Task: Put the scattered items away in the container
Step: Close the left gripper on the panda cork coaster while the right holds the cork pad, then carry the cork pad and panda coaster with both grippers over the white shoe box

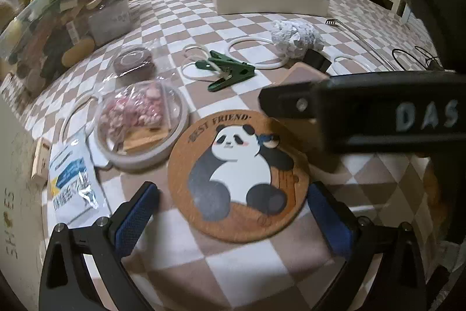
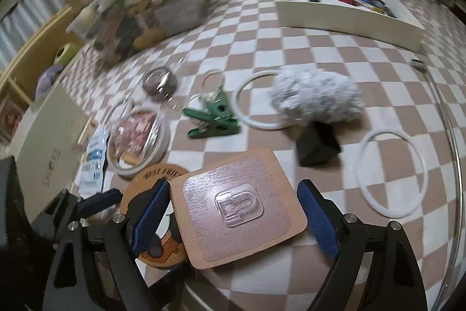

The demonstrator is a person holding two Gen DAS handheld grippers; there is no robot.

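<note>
A round cork coaster with a panda [image 1: 238, 179] lies on the checked cloth between the blue pads of my left gripper [image 1: 233, 187], which stands open and apart from it. My right gripper [image 2: 233, 182] is shut on a square wooden board with a clear stick-on hook [image 2: 237, 209]; both pads meet its edges, and the board overlaps the coaster [image 2: 151, 177]. The right gripper's black body [image 1: 378, 112] crosses the left wrist view. At the back stands the white box [image 1: 271, 5] [image 2: 343, 19] with pens inside.
Scattered on the cloth are a green clip [image 1: 230, 72], a foil ball [image 2: 314, 98], white rings [image 2: 390, 133], a black block [image 2: 317, 147], a bowl with a bagged pink filling [image 1: 139, 121] and a blue-white packet [image 1: 72, 179]. A clear bin of oddments [image 1: 58, 28] stands far left.
</note>
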